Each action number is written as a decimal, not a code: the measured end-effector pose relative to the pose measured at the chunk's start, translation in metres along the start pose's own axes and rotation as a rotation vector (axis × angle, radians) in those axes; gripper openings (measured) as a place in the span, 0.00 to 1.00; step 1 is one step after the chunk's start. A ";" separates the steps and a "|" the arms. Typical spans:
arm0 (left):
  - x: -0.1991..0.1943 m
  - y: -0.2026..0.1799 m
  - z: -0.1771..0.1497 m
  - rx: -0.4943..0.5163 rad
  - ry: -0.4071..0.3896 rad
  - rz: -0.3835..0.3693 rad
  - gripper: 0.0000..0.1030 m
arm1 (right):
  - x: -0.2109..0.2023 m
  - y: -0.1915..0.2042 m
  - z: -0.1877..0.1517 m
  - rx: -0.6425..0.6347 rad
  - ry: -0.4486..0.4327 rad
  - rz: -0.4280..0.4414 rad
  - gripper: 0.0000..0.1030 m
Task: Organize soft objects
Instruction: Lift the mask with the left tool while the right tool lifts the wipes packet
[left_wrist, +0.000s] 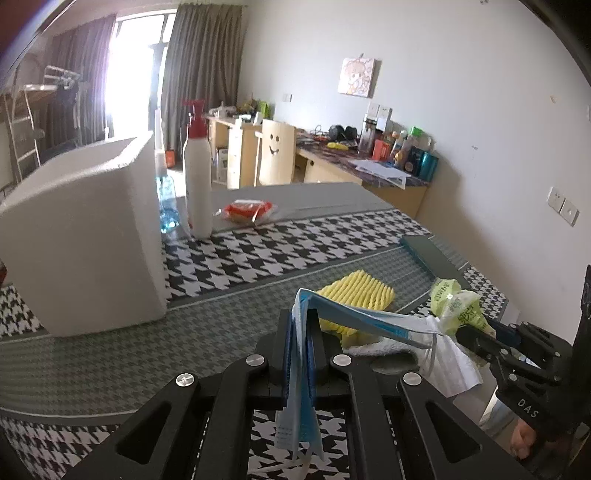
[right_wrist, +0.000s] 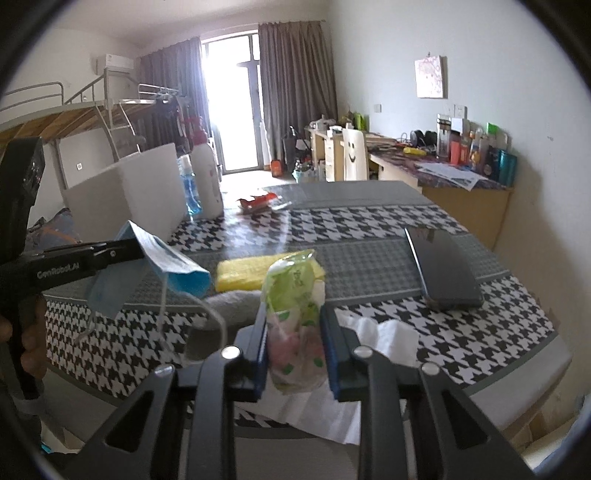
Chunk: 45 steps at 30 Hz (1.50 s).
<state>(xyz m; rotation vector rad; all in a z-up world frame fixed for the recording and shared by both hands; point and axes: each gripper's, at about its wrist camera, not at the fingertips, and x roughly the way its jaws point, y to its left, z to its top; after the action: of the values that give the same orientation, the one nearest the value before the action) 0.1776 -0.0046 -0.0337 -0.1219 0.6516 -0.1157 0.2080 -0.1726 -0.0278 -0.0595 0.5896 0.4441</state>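
Observation:
My left gripper (left_wrist: 300, 325) is shut on a blue face mask (left_wrist: 354, 317) and holds it above the table; it also shows in the right wrist view (right_wrist: 162, 266), hanging from the left gripper (right_wrist: 138, 251). My right gripper (right_wrist: 293, 321) is shut on a green tissue pack (right_wrist: 293, 295), which also shows in the left wrist view (left_wrist: 456, 301). A yellow sponge (left_wrist: 356, 293) lies on the table behind both. A white tissue (right_wrist: 380, 339) and a grey cloth (right_wrist: 232, 301) lie under the grippers. A white box (left_wrist: 85, 236) stands at the left.
A white bottle with a red cap (left_wrist: 198, 177), a blue bottle (left_wrist: 168, 206) and a red wrapper (left_wrist: 247, 211) stand behind the box. A dark phone (right_wrist: 441, 269) lies at the right. The houndstooth tablecloth (left_wrist: 258, 258) covers the table. A cluttered desk (left_wrist: 369, 162) runs along the wall.

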 end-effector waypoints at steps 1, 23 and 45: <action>-0.004 0.000 0.001 0.004 -0.010 0.004 0.07 | -0.001 0.002 0.002 -0.003 -0.004 0.006 0.29; -0.034 0.026 0.022 0.017 -0.120 0.101 0.07 | 0.002 0.038 0.043 -0.067 -0.062 0.071 0.29; -0.050 0.043 0.044 0.030 -0.187 0.156 0.07 | 0.009 0.052 0.074 -0.082 -0.125 0.110 0.29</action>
<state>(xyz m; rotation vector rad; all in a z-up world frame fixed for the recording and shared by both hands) 0.1679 0.0481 0.0240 -0.0516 0.4709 0.0358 0.2311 -0.1090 0.0322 -0.0774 0.4525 0.5752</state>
